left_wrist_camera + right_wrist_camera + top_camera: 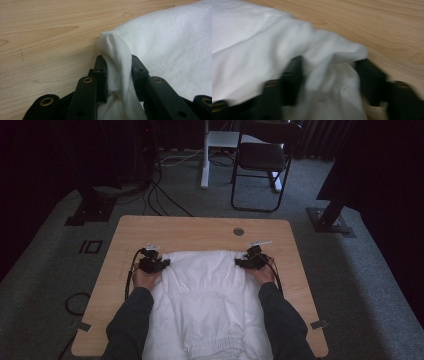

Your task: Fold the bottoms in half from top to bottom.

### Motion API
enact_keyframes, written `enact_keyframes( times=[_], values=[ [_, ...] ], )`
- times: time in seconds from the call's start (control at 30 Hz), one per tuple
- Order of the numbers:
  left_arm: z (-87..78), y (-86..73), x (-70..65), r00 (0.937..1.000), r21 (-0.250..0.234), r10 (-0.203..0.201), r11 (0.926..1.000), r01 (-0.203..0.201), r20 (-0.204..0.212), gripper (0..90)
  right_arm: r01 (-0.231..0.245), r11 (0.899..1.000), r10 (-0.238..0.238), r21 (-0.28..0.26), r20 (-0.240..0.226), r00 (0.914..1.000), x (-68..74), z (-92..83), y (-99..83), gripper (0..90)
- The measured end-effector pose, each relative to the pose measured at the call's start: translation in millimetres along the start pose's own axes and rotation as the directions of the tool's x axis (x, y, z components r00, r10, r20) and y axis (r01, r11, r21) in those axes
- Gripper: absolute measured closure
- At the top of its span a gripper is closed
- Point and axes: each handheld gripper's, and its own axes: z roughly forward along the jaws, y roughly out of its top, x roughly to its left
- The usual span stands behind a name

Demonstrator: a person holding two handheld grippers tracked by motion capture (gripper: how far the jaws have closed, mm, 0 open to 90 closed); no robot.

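Pic's pretty blurry btw; the right gripper [329, 75] comes up from the bottom w/ its two black jaws standing apart, a bunch of white cloth [262, 50] sitting between them; can't tell if they're really pinching it or if it's just draped there; the cloth folds up into a rounded peak just past the jaws and spreads across the left side and top-left corner; light wood table [392, 27] w/ visible grain covers the top right.

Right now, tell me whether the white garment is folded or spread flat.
Folded: the white garment shows doubled layers, its far corners pinched by both grippers.
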Motion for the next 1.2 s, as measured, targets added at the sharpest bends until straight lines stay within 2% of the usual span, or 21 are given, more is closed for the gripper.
enact_keyframes(
  times=[0.03, 0.07, 0.13, 0.2, 0.23, 0.27, 0.3, 0.33, 0.4, 0.43, 0.53, 0.63, 0.73, 0.8, 0.97, 1.07, 1.13, 1.2],
  values=[
    [-0.1, 0.1, 0.1, 1.0, 0.002, -0.005, 1.0, 0.005, 0.003, 73.3, -0.013, 1.0, 0.014, 0.022, -0.034, 0.9993, 1.0, -1.3, 0.8, 72.2],
    [-0.1, 0.1, 0.1, 1.0, 0.002, -0.005, 1.0, 0.005, 0.003, 74.2, -0.013, 1.0, 0.014, 0.022, -0.034, 0.9993, 1.0, -1.3, 0.8, 72.2],
    [-0.5, -0.2, 0.2, 0.9999, 0.003, -0.012, 0.9999, 0.012, 0.009, 75.8, -0.036, 0.999, 0.038, 0.037, -0.052, 0.9979, -0.6, -2.1, 1.6, 81.7],
    [-1.0, 0.0, -0.5, 1.0, 0.001, -0.007, 1.0, 0.007, 0.006, 78.5, -0.02, 1.0, 0.02, 0.019, 0.002, 0.9998, -0.7, -4.4, 2.1, 82.8],
    [-2.2, 1.4, -0.3, 1.0, 0.004, -0.008, 1.0, 0.008, 0.004, 79.7, -0.027, 1.0, 0.027, 0.002, 0.014, 0.9995, -1.5, -6.2, 2.5, 83.0],
    [-3.1, 2.8, 0.8, 0.9996, 0.002, -0.026, 0.9997, 0.026, 0.014, 81.2, -0.057, 0.998, 0.057, -0.032, 0.014, 0.9983, -4.1, -10.6, 3.5, 83.2],
    [-5.7, 5.8, 3.0, 0.997, -0.005, -0.063, 0.998, 0.063, 0.045, 81.8, -0.071, 0.996, 0.072, -0.057, 0.01, 0.9974, -5.7, -14.0, 4.6, 83.2],
    [-11.7, 10.8, 4.8, 0.9945, -0.036, -0.079, 0.996, 0.081, 0.069, 82.2, -0.087, 0.992, 0.087, -0.087, 0.002, 0.9962, -7.5, -18.5, 6.8, 83.3],
    [-20.9, 16.7, 7.8, 0.9917, -0.085, -0.089, 0.9917, 0.097, 0.093, 82.5, -0.081, 0.99, 0.082, -0.119, 0.0, 0.9966, -10.2, -26.8, 12.1, 83.2],
    [-24.6, 19.9, 10.0, 0.9896, -0.091, -0.098, 0.99, 0.107, 0.105, 82.5, -0.076, 0.989, 0.076, -0.13, -0.001, 0.9971, -11.3, -30.7, 14.5, 83.2],
    [-33.3, 30.8, 9.4, 0.9902, -0.122, -0.089, 0.9873, 0.102, 0.108, 82.5, -0.087, 0.98, 0.084, -0.179, -0.024, 0.9962, -13.8, -42.0, 20.9, 83.2],
    [-42.8, 42.8, 5.8, 0.9903, -0.17, -0.07, 0.9813, 0.09, 0.12, 82.5, -0.073, 0.977, 0.072, -0.202, -0.014, 0.9973, -14.3, -49.7, 25.5, 83.1],
    [-49.5, 50.7, 3.2, 0.9909, -0.194, -0.058, 0.9776, 0.081, 0.121, 82.4, -0.078, 0.968, 0.07, -0.237, -0.043, 0.9966, -17.2, -59.6, 29.6, 82.9],
    [-54.9, 53.6, 1.5, 0.9902, -0.215, -0.05, 0.9735, 0.077, 0.131, 82.2, -0.068, 0.967, 0.054, -0.246, -0.063, 0.9966, -18.4, -66.6, 32.6, 82.6],
    [-66.8, 51.6, -3.4, 0.9877, -0.251, -0.028, 0.9658, 0.067, 0.154, 81.9, -0.006, 0.967, -0.018, -0.253, -0.093, 0.9955, -15.9, -83.4, 31.4, 81.4],
    [-75.0, 48.3, -6.6, 0.9858, -0.273, -0.012, 0.9604, 0.058, 0.168, 81.8, 0.021, 0.962, -0.051, -0.272, -0.102, 0.9935, -13.2, -93.7, 26.4, 81.1],
    [-83.3, 43.7, -8.8, 0.982, -0.295, -0.002, 0.9538, 0.058, 0.189, 81.7, 0.019, 0.956, -0.054, -0.293, -0.113, 0.9921, -13.5, -101.6, 22.0, 83.1],
    [-90.1, 38.4, -11.9, 0.9813, -0.305, 0.02, 0.9516, 0.04, 0.192, 81.6, 0.002, 0.951, -0.05, -0.311, -0.147, 0.9879, -13.7, -109.4, 16.2, 84.4]
  ],
)
